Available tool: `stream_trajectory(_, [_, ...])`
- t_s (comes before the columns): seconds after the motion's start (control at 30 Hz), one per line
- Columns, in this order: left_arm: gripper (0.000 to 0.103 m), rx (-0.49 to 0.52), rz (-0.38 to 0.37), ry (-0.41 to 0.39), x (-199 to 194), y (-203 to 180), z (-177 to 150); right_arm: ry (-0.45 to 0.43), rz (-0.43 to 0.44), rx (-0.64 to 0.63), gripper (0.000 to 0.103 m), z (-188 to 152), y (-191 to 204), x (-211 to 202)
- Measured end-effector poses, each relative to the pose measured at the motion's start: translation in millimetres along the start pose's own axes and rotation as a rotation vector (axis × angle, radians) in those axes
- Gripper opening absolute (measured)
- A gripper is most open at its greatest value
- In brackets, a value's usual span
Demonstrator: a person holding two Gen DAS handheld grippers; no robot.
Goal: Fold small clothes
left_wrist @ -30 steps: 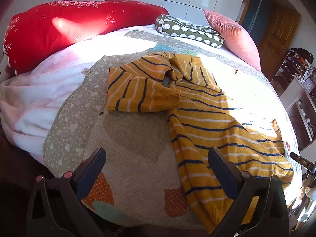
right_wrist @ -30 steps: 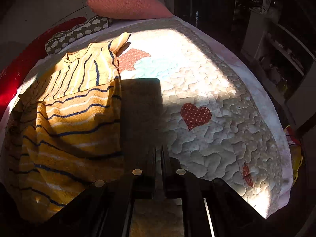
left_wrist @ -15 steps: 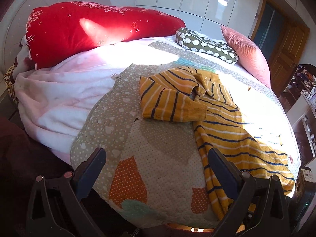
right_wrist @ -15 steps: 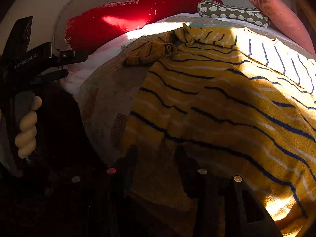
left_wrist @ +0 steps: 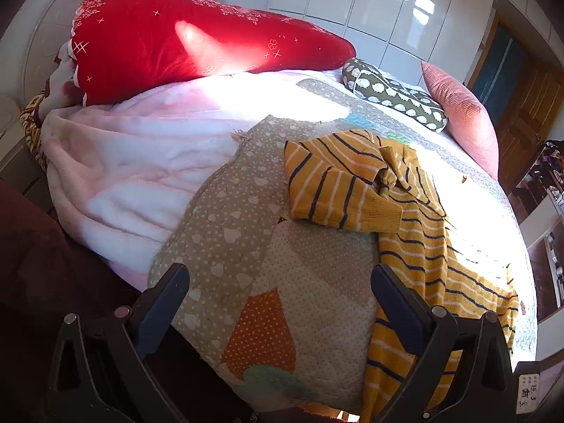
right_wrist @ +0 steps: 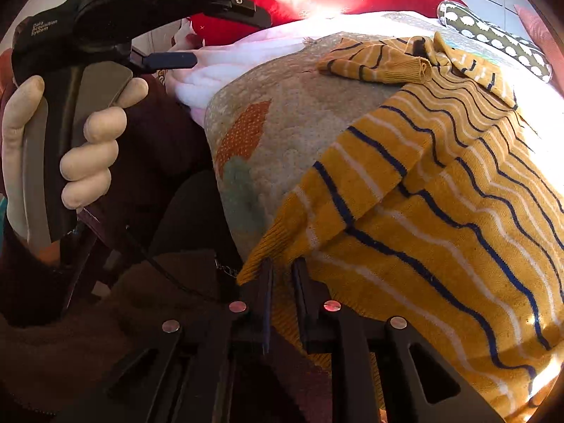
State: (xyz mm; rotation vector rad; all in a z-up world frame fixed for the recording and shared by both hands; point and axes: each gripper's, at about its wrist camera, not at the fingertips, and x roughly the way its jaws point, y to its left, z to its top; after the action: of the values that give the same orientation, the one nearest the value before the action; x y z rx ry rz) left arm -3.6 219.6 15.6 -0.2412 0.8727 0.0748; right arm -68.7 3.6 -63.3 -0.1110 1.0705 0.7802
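A mustard-yellow sweater (left_wrist: 423,232) with navy and white stripes lies spread on the bed's patchwork quilt (left_wrist: 229,218). One sleeve (left_wrist: 338,190) is folded across its chest. My left gripper (left_wrist: 278,296) hangs open over bare quilt near the bed's edge, left of the sweater, with nothing between its fingers. In the right wrist view the sweater (right_wrist: 440,194) fills the right side. My right gripper (right_wrist: 282,282) is at the hem corner, its jaws closing narrowly with the yellow ribbed hem pinched between them.
A red pillow (left_wrist: 197,42) and a pink fleece blanket (left_wrist: 134,162) lie at the head of the bed. A green patterned pillow (left_wrist: 394,98) and a pink cushion (left_wrist: 461,120) lie beyond the sweater. A gloved hand (right_wrist: 91,148) holds the left gripper's handle. Shelves (left_wrist: 550,246) stand right of the bed.
My right gripper swung from bare quilt over to the sweater's hem corner, opened, then narrowed onto the hem. The left gripper drew back toward the bed's edge, staying open.
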Motion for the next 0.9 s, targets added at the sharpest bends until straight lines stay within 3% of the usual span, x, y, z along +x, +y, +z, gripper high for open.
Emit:
stream_trajectory(0.17, [0.103, -0.011, 0.040, -0.010, 9, 10, 7, -0.063, 0.110, 0.066, 0.026, 19, -19, -42])
stream_trajectory(0.27, [0.103, -0.032, 0.035, -0.007, 16, 16, 8, -0.136, 0.079, 0.105, 0.039, 47, -39, -65])
stream_trajectory(0.33, [0.103, -0.056, 0.023, -0.001, 21, 21, 8, -0.170, 0.002, 0.130, 0.058, 75, -53, -65])
stream_trajectory(0.53, [0.103, -0.066, 0.006, 0.014, 31, 28, 10, -0.172, -0.113, 0.284, 0.058, 162, -106, -10])
stream_trajectory(0.67, [0.103, -0.090, -0.001, 0.015, 33, 38, 13, -0.083, -0.176, 0.329, 0.058, 198, -128, 35])
stream_trajectory(0.7, [0.103, -0.095, -0.002, 0.015, 33, 41, 14, -0.055, -0.186, 0.338, 0.057, 200, -131, 45])
stream_trajectory(0.77, [0.103, -0.097, 0.001, 0.015, 33, 43, 15, -0.022, -0.168, 0.337, 0.014, 201, -129, 58])
stream_trajectory(0.8, [0.103, -0.094, 0.000, 0.014, 33, 44, 15, -0.013, -0.176, 0.330, 0.008, 200, -126, 60])
stream_trajectory(0.9, [0.103, -0.081, 0.006, 0.008, 34, 41, 19, -0.075, -0.185, 0.246, 0.008, 207, -107, 36])
